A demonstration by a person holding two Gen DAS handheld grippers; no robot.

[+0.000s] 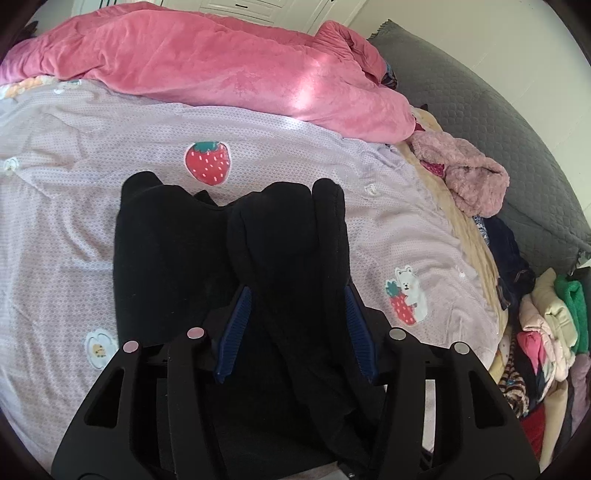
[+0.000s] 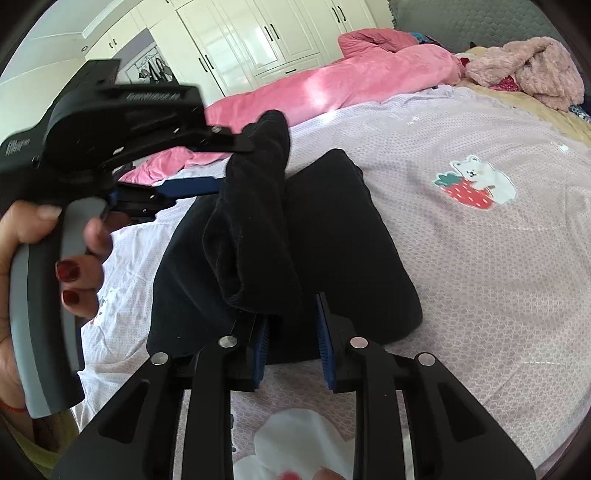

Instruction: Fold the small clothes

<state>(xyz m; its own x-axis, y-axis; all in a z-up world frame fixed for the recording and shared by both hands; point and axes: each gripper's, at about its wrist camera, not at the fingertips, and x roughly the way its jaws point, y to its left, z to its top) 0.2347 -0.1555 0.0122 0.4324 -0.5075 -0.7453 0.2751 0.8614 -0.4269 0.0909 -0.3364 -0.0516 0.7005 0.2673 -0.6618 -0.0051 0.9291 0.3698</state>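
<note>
A small black garment (image 1: 177, 251) lies on the lilac strawberry-print bedsheet (image 1: 74, 206). In the left wrist view my left gripper (image 1: 295, 295) has its blue pads on either side of a thick raised fold of the black cloth and holds it up. In the right wrist view the black garment (image 2: 351, 236) lies on the sheet, and the left gripper (image 2: 240, 162) lifts one end of it. My right gripper (image 2: 291, 306) has its blue pads around the near end of the same raised fold.
A pink quilt (image 1: 221, 70) lies bunched across the far side of the bed. A fluffy pink garment (image 1: 469, 177) and a heap of mixed clothes (image 1: 546, 332) lie on the right. A grey headboard (image 1: 480, 96) stands behind them. White wardrobes (image 2: 266, 33) stand beyond the bed.
</note>
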